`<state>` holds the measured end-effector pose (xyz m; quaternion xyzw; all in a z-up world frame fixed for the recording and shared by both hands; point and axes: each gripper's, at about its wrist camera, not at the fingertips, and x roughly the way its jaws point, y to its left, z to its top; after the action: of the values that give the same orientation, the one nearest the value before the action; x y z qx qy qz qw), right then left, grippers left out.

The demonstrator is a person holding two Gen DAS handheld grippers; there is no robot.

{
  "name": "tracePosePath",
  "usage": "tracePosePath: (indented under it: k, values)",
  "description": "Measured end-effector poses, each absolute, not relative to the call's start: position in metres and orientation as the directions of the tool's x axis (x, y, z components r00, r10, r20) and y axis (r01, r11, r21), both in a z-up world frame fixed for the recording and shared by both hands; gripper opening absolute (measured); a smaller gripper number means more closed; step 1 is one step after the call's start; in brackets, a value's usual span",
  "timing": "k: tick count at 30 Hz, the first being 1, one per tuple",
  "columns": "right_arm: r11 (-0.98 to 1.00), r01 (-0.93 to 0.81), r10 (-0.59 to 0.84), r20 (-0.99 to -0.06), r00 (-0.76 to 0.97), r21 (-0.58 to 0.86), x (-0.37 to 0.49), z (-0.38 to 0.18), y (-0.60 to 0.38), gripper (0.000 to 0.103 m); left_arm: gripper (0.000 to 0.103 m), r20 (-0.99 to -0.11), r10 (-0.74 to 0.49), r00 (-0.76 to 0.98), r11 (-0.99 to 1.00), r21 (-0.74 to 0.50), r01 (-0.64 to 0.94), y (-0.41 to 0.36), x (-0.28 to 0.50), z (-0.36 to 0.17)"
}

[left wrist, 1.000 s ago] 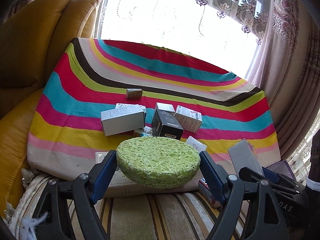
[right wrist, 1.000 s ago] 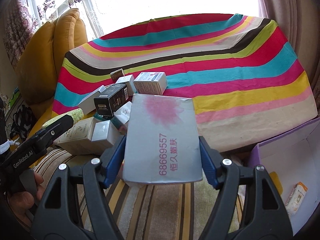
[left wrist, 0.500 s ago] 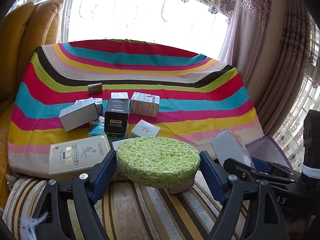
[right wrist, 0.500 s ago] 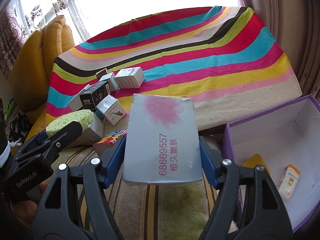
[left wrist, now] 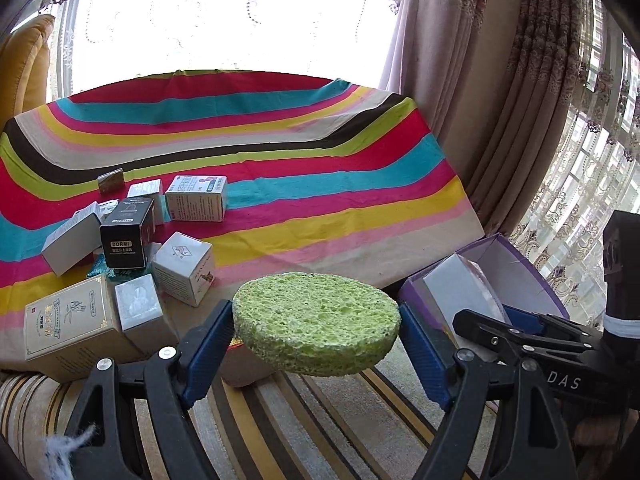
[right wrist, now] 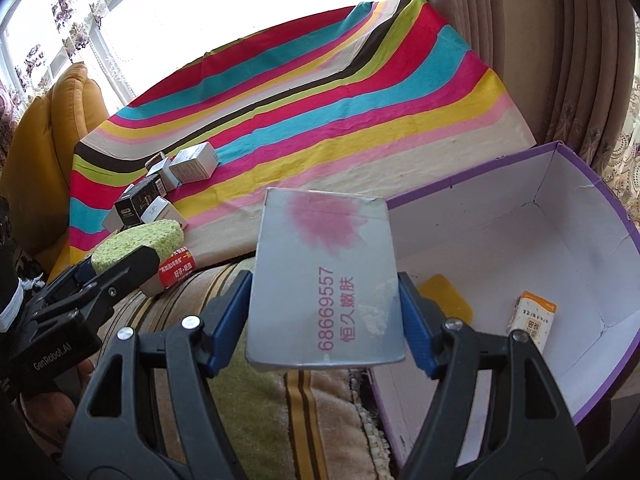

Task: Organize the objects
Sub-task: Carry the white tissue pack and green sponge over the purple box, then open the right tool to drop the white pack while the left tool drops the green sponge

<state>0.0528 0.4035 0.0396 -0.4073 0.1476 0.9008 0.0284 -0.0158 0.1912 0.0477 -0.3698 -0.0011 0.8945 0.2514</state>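
Striped-cloth worktop behind, my left claw (left wrist: 316,354) pinches a soft, light round green sponge (left wrist: 316,322) edgewise, while my right claw (right wrist: 323,318) clamps a stiff, slick grey cardboard box (right wrist: 324,280), purple open bin (right wrist: 592,396) at three o'clock.

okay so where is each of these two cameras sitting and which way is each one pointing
Left wrist: rides the left gripper, looking along its jaws, shut on the green sponge, toward the striped cloth and window.
Right wrist: rides the right gripper, gripping the silver box, facing the purple bin; a hand shows lower left.
Shared: sponge, silver box, bin, cloth, the small boxes.
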Motion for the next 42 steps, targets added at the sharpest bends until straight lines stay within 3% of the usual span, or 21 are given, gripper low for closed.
tracePosePath:
  k: [15,30,34,42]
  values:
    - [-0.917,-0.366,0.100,-0.794,-0.600,0.161,0.087,0.025,0.486,0.073,0.083,-0.688,0.538,-0.487,-0.765,-0.155,-0.626,0.269,-0.005,0.046]
    - [-0.878,-0.465,0.210,-0.780,-0.589,0.115,0.102,0.034,0.520,0.073,0.084,-0.710,0.589,-0.387,-0.626,-0.098,-0.774,0.334,0.020,0.048]
    - [-0.866,-0.489,0.242,-0.774,-0.585,0.099,0.105,0.038,0.523,0.086,0.087,-0.717,0.590,-0.372,-0.621,-0.109,-0.776,0.336,0.020,0.046]
    - [-0.875,-0.480,0.262,-0.768,-0.584,0.067,0.105,0.043,0.517,0.090,0.088,-0.697,0.578,-0.424,-0.669,-0.106,-0.736,0.324,0.018,0.055]
